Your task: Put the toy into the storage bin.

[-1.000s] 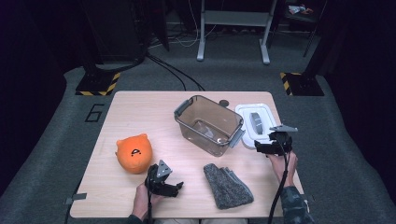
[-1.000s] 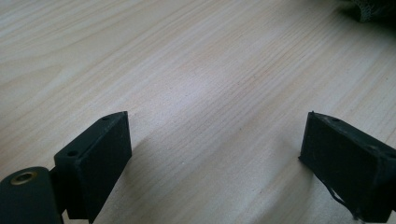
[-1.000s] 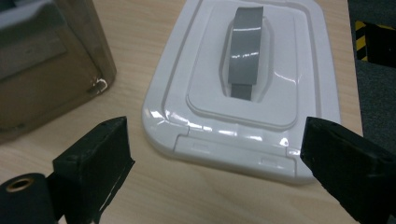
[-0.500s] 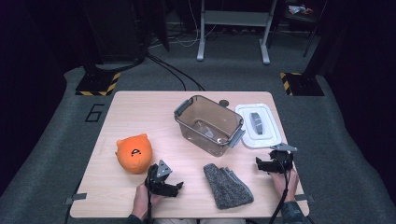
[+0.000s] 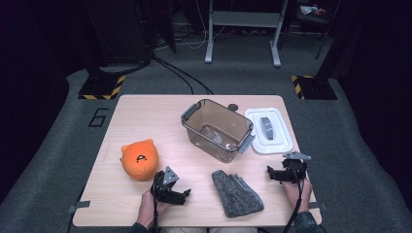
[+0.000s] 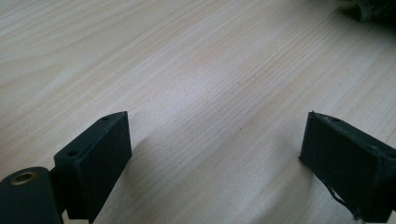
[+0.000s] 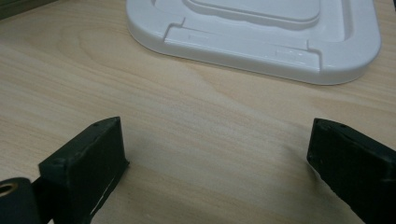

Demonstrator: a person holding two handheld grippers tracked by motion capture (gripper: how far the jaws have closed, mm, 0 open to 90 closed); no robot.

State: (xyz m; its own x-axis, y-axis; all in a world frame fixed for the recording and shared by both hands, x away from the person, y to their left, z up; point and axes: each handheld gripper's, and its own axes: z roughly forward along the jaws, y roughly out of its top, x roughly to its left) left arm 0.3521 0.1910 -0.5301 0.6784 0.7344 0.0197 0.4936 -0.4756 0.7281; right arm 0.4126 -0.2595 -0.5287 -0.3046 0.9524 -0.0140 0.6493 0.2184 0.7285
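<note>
Right gripper [image 5: 281, 174] just opened wide, empty, low over table [image 5: 145, 116], white lid [image 5: 268, 131] just beyond it

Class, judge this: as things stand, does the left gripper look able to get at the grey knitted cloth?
Probably yes: the left gripper is open, with bare wooden table between it and the grey knitted cloth.

We see the right gripper [image 5: 279, 174] lower in the frame now, below the white lid [image 5: 268, 131], its empty jaws opened further.
</note>
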